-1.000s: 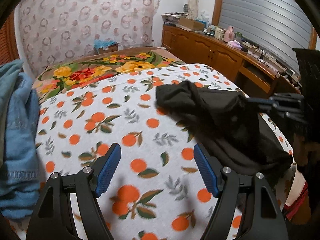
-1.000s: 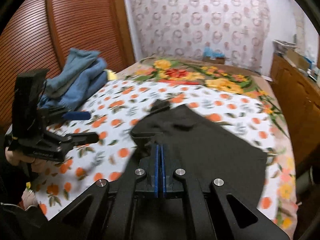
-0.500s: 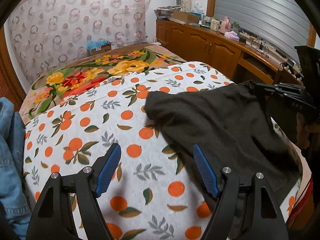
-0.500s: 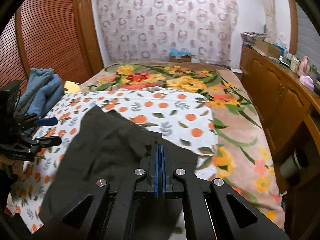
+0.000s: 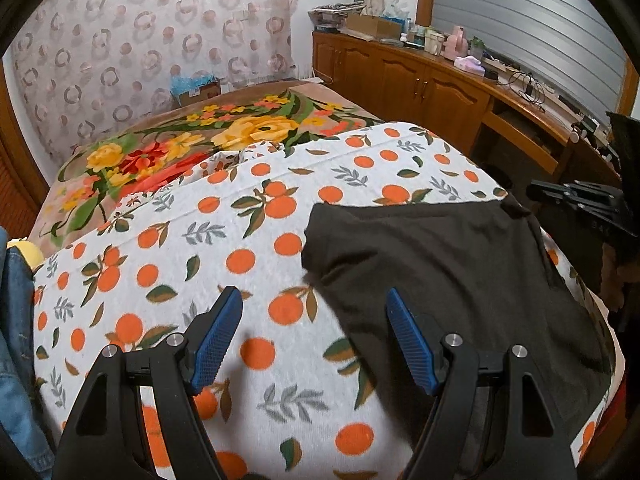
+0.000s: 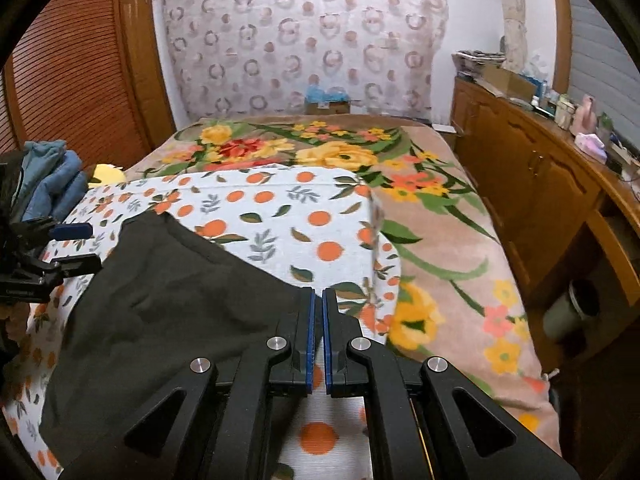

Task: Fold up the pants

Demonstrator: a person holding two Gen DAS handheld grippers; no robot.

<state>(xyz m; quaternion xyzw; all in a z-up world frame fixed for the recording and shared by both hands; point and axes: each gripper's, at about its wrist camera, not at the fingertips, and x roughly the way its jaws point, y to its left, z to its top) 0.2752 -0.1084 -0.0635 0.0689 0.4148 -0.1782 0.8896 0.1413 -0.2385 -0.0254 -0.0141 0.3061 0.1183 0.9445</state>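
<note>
We see the black pants (image 5: 460, 272) spread on the orange-print sheet (image 5: 248, 240) on the bed. Our left gripper (image 5: 314, 338) hovers at their edge, fingers spread and empty. Our right gripper (image 6: 317, 312) has fingers pressed together on the pants' corner.
</note>
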